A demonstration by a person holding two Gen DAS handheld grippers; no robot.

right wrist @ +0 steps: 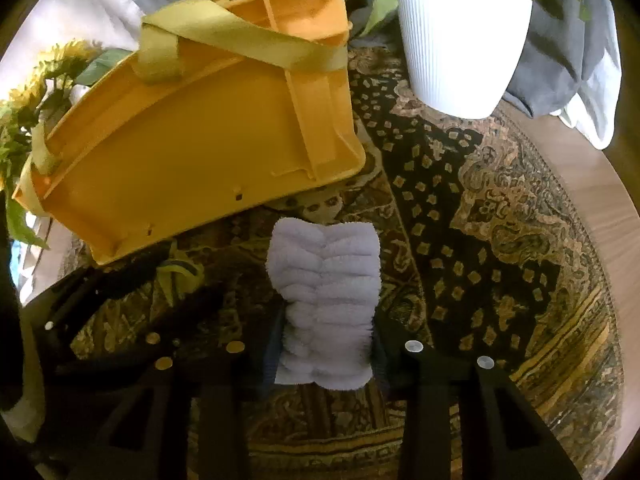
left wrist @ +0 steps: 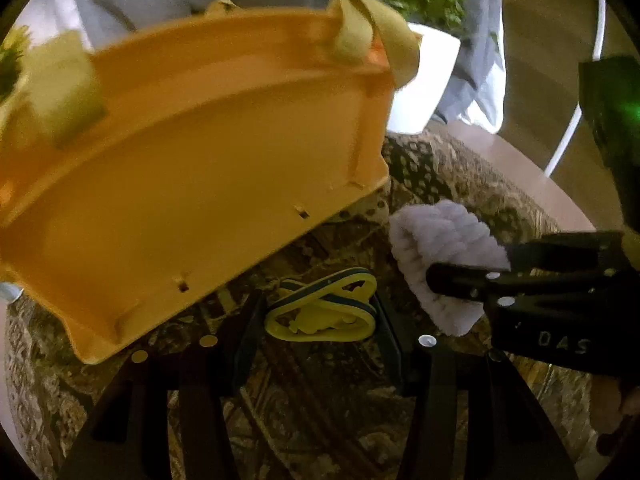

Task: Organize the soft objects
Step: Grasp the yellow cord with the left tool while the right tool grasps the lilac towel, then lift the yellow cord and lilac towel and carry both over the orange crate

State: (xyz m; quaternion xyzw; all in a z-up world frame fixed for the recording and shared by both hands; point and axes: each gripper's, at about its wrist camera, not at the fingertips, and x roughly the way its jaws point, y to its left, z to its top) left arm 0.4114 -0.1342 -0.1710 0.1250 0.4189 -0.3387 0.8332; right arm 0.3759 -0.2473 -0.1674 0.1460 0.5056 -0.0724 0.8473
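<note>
While both grippers carry something, the relation that matters is how each load lies from the orange bin [right wrist: 192, 140], which stands far and to the left of both on the patterned cloth [right wrist: 500, 240].

The right gripper [right wrist: 326, 344] is clenched on a fluffy white towel [right wrist: 326, 280]. The towel's long axis runs straight out along the fingers, pointing far, and its far end hangs just short of the bin's near wall. It looks thick, ribbed in soft folds, and bulges past the jaws on both sides, so I judge it will sag and spring back once released.

The left gripper [left wrist: 320, 316] grasps a yellow band with a dark edge [left wrist: 320, 312], twisted into crossed loops and lying crosswise between the jaws. In the left wrist view the bin's side fills the upper left, very close, so the left hand is the nearer one; the right gripper and its towel sit to the right.

A yellow cloth strap [right wrist: 240, 36] already drapes over the bin's rim. The bin's opening faces up and away, so either load would likely need to rise over the near wall. A white plant pot [right wrist: 460, 36] stands far right, apart from the bin.
</note>
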